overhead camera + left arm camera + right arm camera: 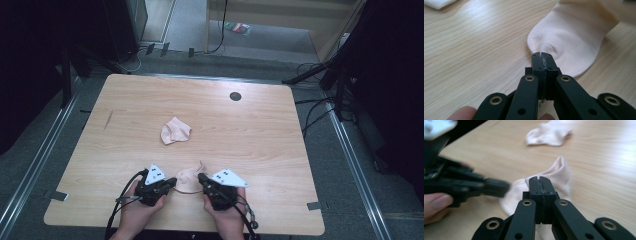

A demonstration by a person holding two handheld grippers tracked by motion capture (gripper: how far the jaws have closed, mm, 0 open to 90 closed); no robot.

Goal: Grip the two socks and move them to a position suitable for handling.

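A pale pink sock (189, 179) lies near the table's front edge between my two grippers. My left gripper (174, 183) is shut on its rounded left end; in the left gripper view the jaws (541, 53) meet and pinch a dimple into the sock (571, 37). My right gripper (201, 178) is shut on the sock's right side. In the right gripper view its jaws (539, 178) are closed on the ribbed edge of the sock (560, 177), with the left gripper (499, 187) blurred on the far side. A second pink sock (175, 131) lies crumpled mid-table.
The wooden table (260, 150) has a small dark round hole (235, 96) near its far edge. The second sock (549, 133) lies beyond the held one. Dark stands and cables (320, 107) run along the floor to the right.
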